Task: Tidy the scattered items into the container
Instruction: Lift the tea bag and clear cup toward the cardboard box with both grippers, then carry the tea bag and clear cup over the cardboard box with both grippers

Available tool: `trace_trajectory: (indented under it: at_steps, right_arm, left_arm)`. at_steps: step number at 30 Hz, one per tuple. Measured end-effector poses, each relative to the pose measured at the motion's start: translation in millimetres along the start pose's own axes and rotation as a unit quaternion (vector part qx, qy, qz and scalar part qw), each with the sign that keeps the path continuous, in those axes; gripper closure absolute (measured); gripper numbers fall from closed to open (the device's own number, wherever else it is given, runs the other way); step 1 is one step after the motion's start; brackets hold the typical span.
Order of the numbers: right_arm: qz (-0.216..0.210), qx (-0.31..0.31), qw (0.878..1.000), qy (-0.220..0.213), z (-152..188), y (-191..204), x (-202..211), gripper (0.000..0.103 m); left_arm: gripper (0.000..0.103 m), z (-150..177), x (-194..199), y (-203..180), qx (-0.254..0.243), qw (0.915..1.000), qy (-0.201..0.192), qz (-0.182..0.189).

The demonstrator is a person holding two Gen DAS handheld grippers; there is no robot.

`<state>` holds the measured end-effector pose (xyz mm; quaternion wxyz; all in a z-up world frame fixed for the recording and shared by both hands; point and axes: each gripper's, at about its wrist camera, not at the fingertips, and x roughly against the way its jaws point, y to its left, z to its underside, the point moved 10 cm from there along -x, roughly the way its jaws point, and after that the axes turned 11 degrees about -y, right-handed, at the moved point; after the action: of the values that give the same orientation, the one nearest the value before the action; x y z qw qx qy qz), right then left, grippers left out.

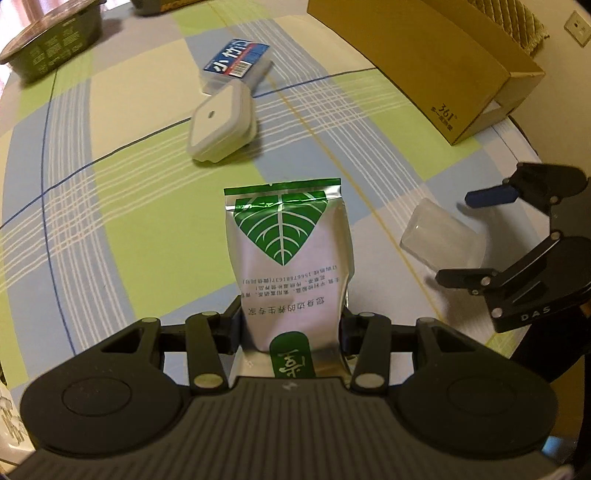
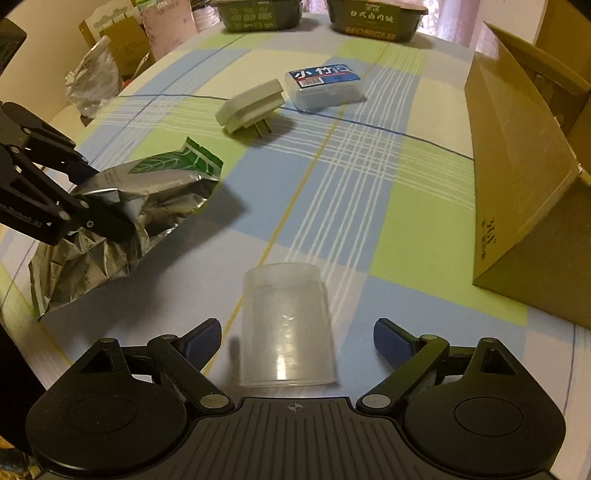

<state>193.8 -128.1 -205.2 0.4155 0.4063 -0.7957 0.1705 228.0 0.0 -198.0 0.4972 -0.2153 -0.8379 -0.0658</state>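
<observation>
The left tool (image 1: pixel 291 325) is clamped on the lower part of a silver pouch (image 1: pixel 291 258) with a green leaf print, which fills the lower middle of the left wrist view; in the right wrist view the same pouch (image 2: pixel 147 199) shows crumpled at the left edge, its free end raised off the table (image 2: pixel 369 206), which wears a checked cloth of green, blue and cream; the right tool (image 2: pixel 297 334) is spread wide with a clear plastic cup (image 2: pixel 286 325) lying on its side between the blue pads, neither pad touching it; in the left wrist view that cup (image 1: pixel 441 240) lies at the right, beside the right tool (image 1: pixel 476 236); a white plug adapter (image 2: pixel 251 109) sits in the upper middle, just beside a small clear box with a blue label (image 2: pixel 325 85); a brown cardboard box (image 2: pixel 524 177) stands along the right edge; two dark food tubs (image 2: pixel 376 18) sit at the top of the frame.
</observation>
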Motion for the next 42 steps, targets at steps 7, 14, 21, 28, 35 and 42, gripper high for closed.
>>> trace_trajectory:
  at_steps: [7,14,21,28,35,42]
  right_arm:
    - [-0.001,0.030,1.000,0.003,0.9,2.6,-0.2,0.009]
    - [-0.005,0.066,0.998,0.018,10.3,13.8,-7.2,0.031]
    - [0.003,0.043,0.999,0.021,11.8,8.2,-5.5,0.048]
    - [0.004,0.035,0.999,0.009,9.2,9.9,7.2,0.048]
    - [0.009,0.028,1.000,-0.007,5.9,8.4,28.3,0.048]
    - [0.023,0.014,0.999,-0.031,-1.7,3.5,57.7,0.048]
  left_arm:
    - [0.062,-3.8,-8.7,-5.2,-0.013,0.9999,0.001,-0.002]
    - [0.062,-4.1,-10.8,-4.4,-0.009,1.0000,0.000,-0.004]
    - [0.062,-2.5,-10.3,-2.6,-0.006,1.0000,0.004,-0.002]
    - [0.062,-0.4,-2.5,-8.4,-0.010,0.9999,0.006,-0.003]
    - [0.062,-6.5,13.1,-19.8,-0.015,0.9999,-0.003,-0.005]
    - [0.062,-15.8,30.6,-32.6,-0.023,0.9996,-0.013,-0.009]
